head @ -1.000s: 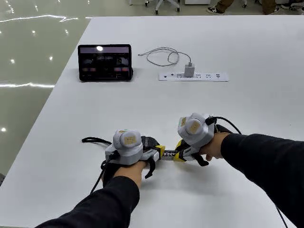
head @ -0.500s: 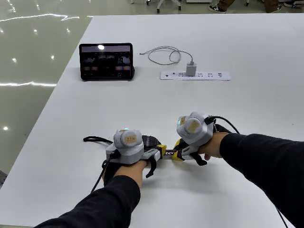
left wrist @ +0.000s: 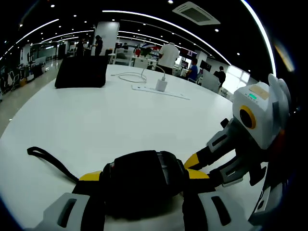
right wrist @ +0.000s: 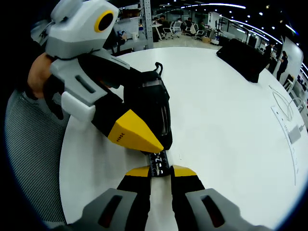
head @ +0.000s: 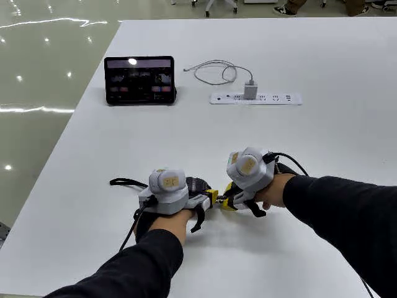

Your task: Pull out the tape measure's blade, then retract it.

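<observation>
The black tape measure point(head: 196, 185) rests on the white table point(head: 186, 136), and my left gripper point(head: 208, 197) is shut around its case point(left wrist: 143, 190). A black wrist strap point(left wrist: 47, 161) trails off to the left. My right gripper point(right wrist: 160, 172) is shut on the end of the blade point(right wrist: 158, 163). Just a short marked stretch of blade shows between it and the case point(right wrist: 150, 109). In the head view the right gripper point(head: 225, 202) sits just right of the left one, their yellow tips nearly touching. In the left gripper view the right gripper point(left wrist: 194, 162) comes in from the right.
A tablet point(head: 139, 80) stands at the far left of the table. A white power strip point(head: 256, 98) with a charger and coiled cable point(head: 214, 71) lies behind. The table's left edge point(head: 74, 118) drops to a glossy floor. People stand far off in the room.
My right gripper has moved a little left toward the case, and the visible stretch of blade has shortened. The left gripper and case have stayed put.
</observation>
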Tool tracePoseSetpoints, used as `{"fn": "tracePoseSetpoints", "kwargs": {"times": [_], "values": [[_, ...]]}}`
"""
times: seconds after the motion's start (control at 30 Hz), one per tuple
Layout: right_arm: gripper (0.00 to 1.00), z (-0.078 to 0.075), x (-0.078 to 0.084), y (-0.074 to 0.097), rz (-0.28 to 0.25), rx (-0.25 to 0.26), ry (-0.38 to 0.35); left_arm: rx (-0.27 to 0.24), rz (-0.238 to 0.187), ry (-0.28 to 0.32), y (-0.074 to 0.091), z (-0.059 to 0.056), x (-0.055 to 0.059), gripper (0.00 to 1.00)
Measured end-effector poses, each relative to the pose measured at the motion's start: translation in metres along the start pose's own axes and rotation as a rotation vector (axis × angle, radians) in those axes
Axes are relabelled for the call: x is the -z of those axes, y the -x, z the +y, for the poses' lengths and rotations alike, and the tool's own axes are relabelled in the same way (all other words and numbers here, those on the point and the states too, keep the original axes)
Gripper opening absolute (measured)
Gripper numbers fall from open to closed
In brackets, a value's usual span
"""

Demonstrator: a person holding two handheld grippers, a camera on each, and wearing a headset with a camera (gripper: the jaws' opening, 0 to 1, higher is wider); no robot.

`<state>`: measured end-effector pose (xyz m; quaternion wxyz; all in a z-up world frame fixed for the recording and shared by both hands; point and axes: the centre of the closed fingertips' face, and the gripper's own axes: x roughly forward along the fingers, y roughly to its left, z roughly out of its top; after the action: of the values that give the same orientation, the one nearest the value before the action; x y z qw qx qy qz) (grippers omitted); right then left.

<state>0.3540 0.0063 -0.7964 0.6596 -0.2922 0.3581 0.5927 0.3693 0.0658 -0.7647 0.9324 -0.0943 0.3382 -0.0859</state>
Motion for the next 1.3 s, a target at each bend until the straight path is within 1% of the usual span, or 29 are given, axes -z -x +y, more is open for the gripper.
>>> {"fn": "tracePoseSetpoints", "kwargs": {"times": [0.17, 0.3, 0.4, 0.47, 0.5, 0.57, 0.73, 0.9, 0.97, 1.07, 1.17, 1.2, 1.3], "values": [[0.11, 0.002, -0.007, -0.004, -0.014, -0.002, 0.0, 0.003, 0.003, 0.001, 0.0, 0.0, 0.0, 0.61], [0.11, 0.002, -0.009, -0.005, -0.016, -0.003, 0.009, 0.004, 0.003, 0.002, 0.0, 0.0, 0.0, 0.61], [0.11, 0.002, -0.011, -0.005, -0.023, -0.005, -0.002, 0.005, 0.004, 0.003, 0.0, 0.0, 0.0, 0.61], [0.11, 0.003, -0.015, -0.007, -0.033, -0.006, 0.001, 0.006, 0.005, 0.004, 0.0, 0.0, 0.0, 0.61], [0.11, 0.003, -0.014, -0.006, -0.028, -0.006, 0.021, 0.006, 0.006, 0.003, 0.0, 0.0, 0.001, 0.61], [0.11, 0.004, -0.013, -0.004, -0.03, -0.009, 0.015, 0.006, 0.005, 0.003, 0.0, 0.0, 0.0, 0.61], [0.12, 0.005, -0.013, -0.002, -0.041, -0.005, 0.028, 0.008, 0.006, 0.003, 0.0, 0.0, 0.0, 0.61], [0.12, 0.004, -0.008, 0.001, -0.048, -0.011, 0.042, 0.009, 0.004, 0.004, -0.001, 0.0, 0.0, 0.61], [0.12, 0.004, -0.009, 0.001, -0.052, -0.009, 0.035, 0.008, 0.003, 0.005, -0.001, 0.0, 0.0, 0.61], [0.11, 0.004, -0.01, -0.001, -0.049, -0.004, 0.045, 0.01, 0.005, 0.006, -0.001, 0.0, 0.0, 0.61], [0.11, 0.004, -0.014, -0.003, -0.05, -0.007, 0.042, 0.01, 0.007, 0.007, -0.001, 0.0, 0.0, 0.61], [0.11, 0.004, -0.014, -0.003, -0.045, -0.008, 0.051, 0.011, 0.008, 0.007, -0.001, 0.0, 0.001, 0.61], [0.11, 0.004, -0.013, -0.002, -0.042, -0.011, 0.04, 0.01, 0.007, 0.007, -0.001, 0.0, 0.0, 0.61]]}}
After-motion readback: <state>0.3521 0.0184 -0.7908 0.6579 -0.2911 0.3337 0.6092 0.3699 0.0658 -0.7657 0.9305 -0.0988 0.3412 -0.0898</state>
